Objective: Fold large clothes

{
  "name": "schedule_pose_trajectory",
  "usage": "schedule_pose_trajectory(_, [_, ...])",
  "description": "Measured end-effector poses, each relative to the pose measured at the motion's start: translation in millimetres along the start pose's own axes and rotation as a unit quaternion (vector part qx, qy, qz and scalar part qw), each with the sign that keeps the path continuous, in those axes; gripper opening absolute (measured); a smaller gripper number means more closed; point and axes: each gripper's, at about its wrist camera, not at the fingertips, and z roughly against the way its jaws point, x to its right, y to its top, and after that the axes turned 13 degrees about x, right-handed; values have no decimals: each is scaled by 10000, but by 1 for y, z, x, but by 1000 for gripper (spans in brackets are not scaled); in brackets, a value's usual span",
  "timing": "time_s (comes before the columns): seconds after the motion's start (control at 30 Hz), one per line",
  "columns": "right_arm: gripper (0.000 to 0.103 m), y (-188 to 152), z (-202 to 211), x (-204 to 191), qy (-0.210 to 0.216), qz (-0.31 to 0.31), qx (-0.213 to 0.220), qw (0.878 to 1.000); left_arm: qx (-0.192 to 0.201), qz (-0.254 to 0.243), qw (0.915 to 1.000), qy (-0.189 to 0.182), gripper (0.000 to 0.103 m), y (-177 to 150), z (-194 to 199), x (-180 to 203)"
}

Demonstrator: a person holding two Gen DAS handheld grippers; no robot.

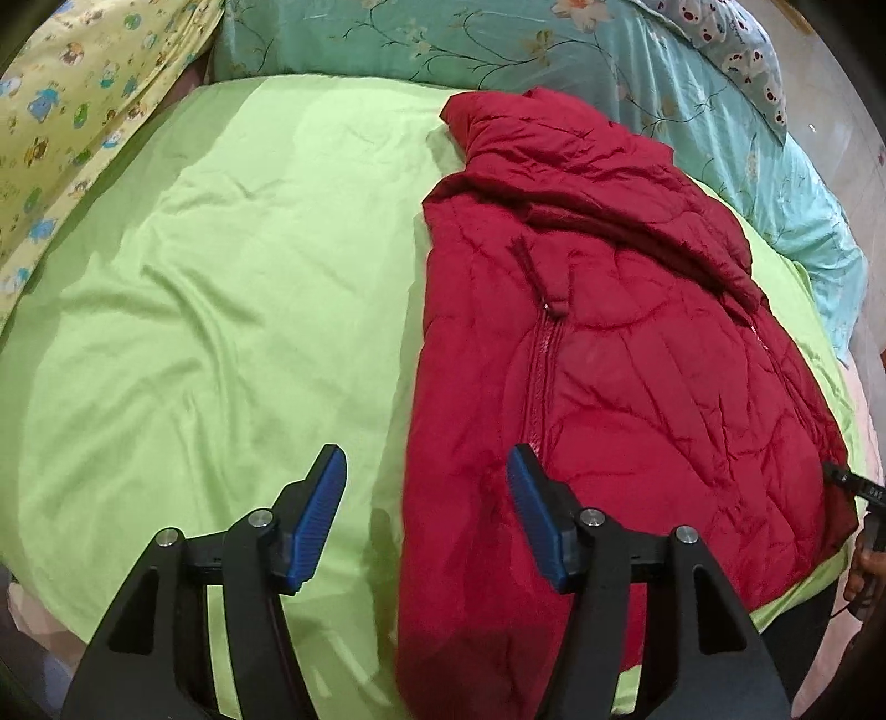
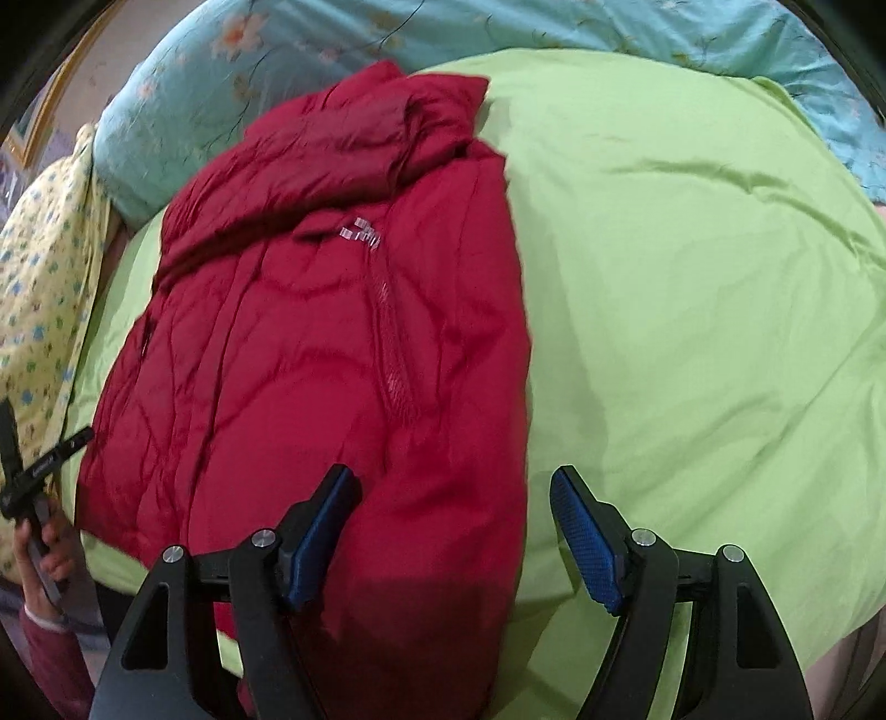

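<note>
A dark red quilted jacket (image 1: 637,332) (image 2: 304,332) lies flat on the lime green sheet (image 1: 221,304) (image 2: 692,277), folded into a long strip with its collar at the far end and a zipper running down it. My left gripper (image 1: 426,459) hovers open above the jacket's near left edge; its right pad is over the red fabric and its left pad over the sheet. My right gripper (image 2: 455,476) hovers open above the near right edge, with its left pad over the jacket. Neither pair of pads presses on the cloth.
A teal floral quilt (image 1: 498,44) (image 2: 221,83) is bunched along the far side of the bed. A yellow cartoon-print cloth (image 1: 66,111) (image 2: 39,266) lies at one side, and a koala-print cloth (image 1: 736,39) sits behind the quilt. A hand (image 2: 44,548) holds the other gripper at the picture's edge.
</note>
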Motion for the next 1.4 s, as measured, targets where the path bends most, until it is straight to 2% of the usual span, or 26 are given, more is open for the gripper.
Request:
schedule_pose_trajectory(0.03, [70,-2,1,-1,65,29,-44,10000,-29,38,10000,-31,60,-2,0,-2])
schedule_pose_trajectory(0.1, [42,-7,5,1,289,16,-155,9995,-79,58,9999,-46,60,-6,-1,-5])
schedule_pose_trajectory(0.2, [33,-10,11,4,404,15,-177,9990,-169,87,9997,-179,60,-13,-1,-7])
schedule_pose_trajectory(0.6, [39,-12,7,4,610,-30,-218,9979,-502,128,9948,-882,60,-31,-12,8])
schedule_pose_trajectory(0.73, [40,-13,7,10,702,-163,-231,9971,-564,-30,9916,-1162,59,-37,-9,23])
schedule_pose_trajectory(0.87, [49,-14,-3,9,827,-285,-294,9957,-583,-150,9903,-1256,59,-38,-10,28])
schedule_pose_trajectory(0.93, [49,-16,-4,7,867,-231,-286,9956,-614,-141,9896,-1292,59,-38,-13,29])
schedule_pose_trajectory(1.03, [45,-17,-2,10,982,-254,-234,9946,-608,-114,9875,-1447,51,-39,-10,28])
schedule_pose_trajectory(1.07, [41,-17,-1,11,1049,-285,-202,9939,-599,-109,9875,-1455,44,-39,-10,28])
schedule_pose_trajectory(1.1, [36,-18,0,12,1103,-296,-166,9933,-589,-109,9876,-1448,32,-39,-10,28])
schedule_pose_trajectory(1.2, [28,-19,5,11,1214,-302,-82,9921,-495,-72,9880,-1460,21,-36,-6,27])
schedule_pose_trajectory(1.4, [24,-20,16,10,1673,-473,72,9847,-156,-92,9871,-1591,16,-30,15,28])
